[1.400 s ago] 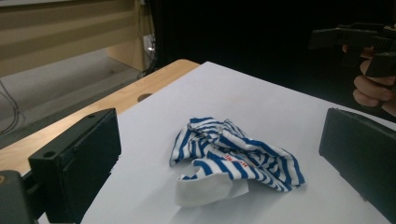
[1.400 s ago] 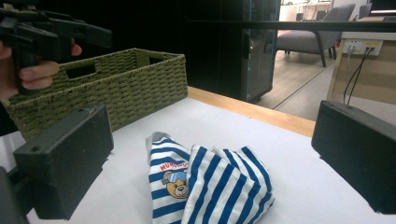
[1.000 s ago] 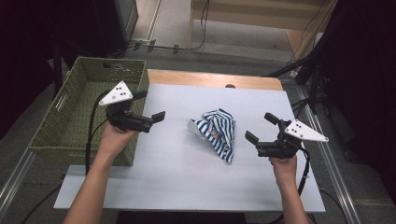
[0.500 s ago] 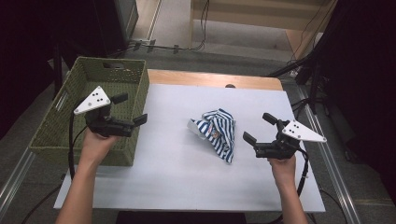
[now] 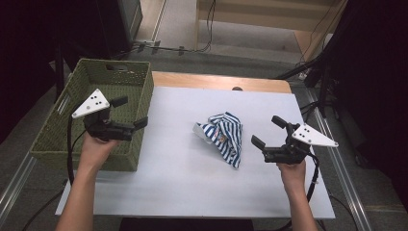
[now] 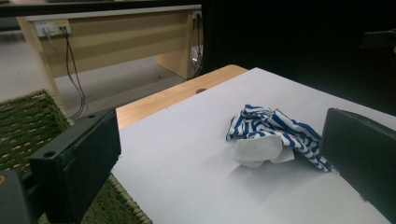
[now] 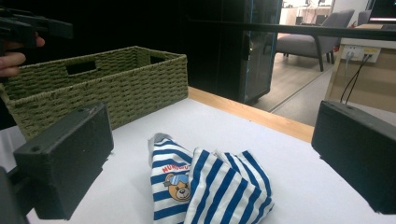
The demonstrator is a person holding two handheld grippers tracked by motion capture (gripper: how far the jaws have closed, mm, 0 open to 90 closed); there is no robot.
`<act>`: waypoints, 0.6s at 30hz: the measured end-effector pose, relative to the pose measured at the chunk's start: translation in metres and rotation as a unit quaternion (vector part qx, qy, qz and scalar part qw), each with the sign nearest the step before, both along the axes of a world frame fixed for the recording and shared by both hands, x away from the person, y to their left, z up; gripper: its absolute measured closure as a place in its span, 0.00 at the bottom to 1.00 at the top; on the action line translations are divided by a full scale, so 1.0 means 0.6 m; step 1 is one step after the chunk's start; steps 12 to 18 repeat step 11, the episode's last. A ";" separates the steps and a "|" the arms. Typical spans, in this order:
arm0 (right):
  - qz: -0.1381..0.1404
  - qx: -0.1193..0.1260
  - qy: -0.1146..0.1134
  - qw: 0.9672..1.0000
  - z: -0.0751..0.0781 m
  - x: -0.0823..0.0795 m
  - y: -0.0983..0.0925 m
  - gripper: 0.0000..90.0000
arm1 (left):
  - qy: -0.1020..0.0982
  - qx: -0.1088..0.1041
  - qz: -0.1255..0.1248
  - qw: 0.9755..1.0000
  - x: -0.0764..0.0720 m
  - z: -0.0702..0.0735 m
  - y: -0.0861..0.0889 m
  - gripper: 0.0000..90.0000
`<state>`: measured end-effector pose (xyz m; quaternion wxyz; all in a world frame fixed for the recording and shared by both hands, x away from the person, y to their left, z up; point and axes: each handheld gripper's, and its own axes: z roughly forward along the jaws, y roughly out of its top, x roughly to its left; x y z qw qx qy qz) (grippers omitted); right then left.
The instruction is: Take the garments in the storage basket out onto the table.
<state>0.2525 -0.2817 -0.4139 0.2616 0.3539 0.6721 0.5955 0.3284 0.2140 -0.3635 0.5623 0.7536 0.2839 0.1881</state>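
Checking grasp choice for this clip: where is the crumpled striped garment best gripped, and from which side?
Probably the raised bunched fold near the middle of the striped garment, pinched from above. It lies crumpled in a low heap on the white table, edges flat against it. The open right gripper is nearer.

Basket [image 6: 23,126] cut off at left gripper view's edge, garment's [image 7: 210,186] underside hidden, bear print's lettering perhaps unreadable

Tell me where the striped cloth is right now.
In the high view, the crumpled blue-and-white striped cloth lies mid-table on the white tabletop, right of the green woven basket and just left of the right tongs.
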 end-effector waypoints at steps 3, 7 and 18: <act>0.001 -0.002 -0.001 1.000 0.001 -0.001 0.000 0.00 | 0.005 0.001 0.000 1.000 0.002 -0.002 0.001 0.00; 0.002 -0.002 0.000 1.000 0.001 -0.001 -0.001 0.00 | 0.004 -0.002 0.003 1.000 0.001 -0.001 0.004 0.00; 0.002 -0.001 -0.001 1.000 0.002 -0.002 -0.001 0.00 | 0.003 -0.002 0.004 1.000 0.001 0.000 0.007 0.00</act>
